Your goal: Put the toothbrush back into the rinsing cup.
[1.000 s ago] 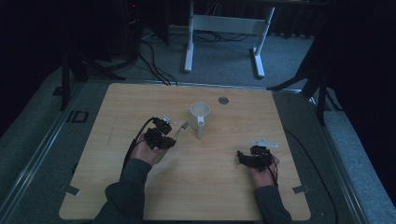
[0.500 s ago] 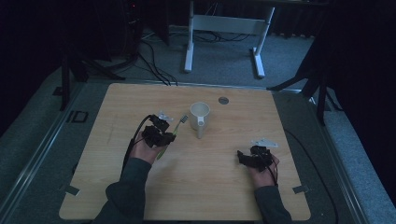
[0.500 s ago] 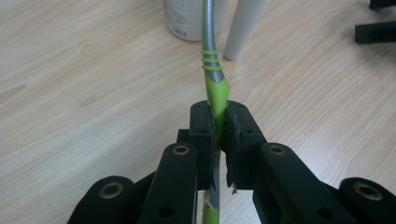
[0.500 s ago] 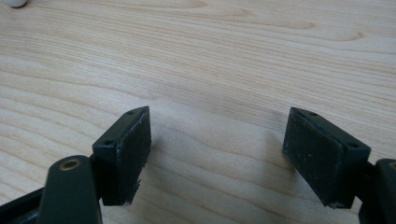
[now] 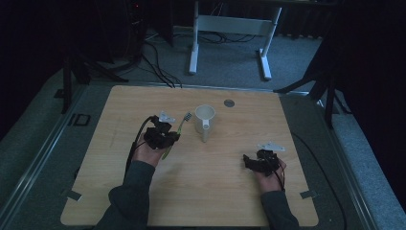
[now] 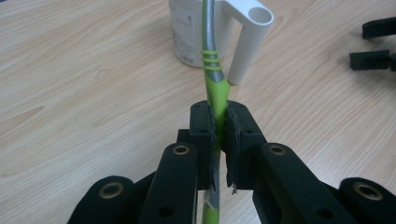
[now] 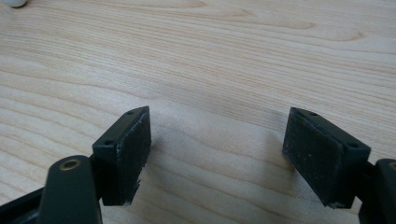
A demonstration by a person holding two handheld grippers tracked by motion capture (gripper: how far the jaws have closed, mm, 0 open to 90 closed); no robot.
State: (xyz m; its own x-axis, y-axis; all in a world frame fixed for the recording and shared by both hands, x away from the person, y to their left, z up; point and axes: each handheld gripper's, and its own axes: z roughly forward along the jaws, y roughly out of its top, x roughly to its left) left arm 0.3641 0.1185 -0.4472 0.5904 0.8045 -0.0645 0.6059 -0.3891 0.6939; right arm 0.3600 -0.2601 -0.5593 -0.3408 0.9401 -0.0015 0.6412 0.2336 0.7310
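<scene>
Near the front edge of the pale wood-grain table (image 5: 230, 191), the right gripper (image 7: 217, 144) gapes empty. The left gripper (image 6: 219, 135) clamps a slim green-and-grey toothbrush (image 6: 211, 70), slanting toward the white plastic handled cup (image 5: 204, 120) mid-table.

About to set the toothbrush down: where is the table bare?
Bare wood between the white plastic mug and the right gripper, and along the near edge. Crowded where the green-and-grey toothbrush in the left gripper nears the mug.
</scene>
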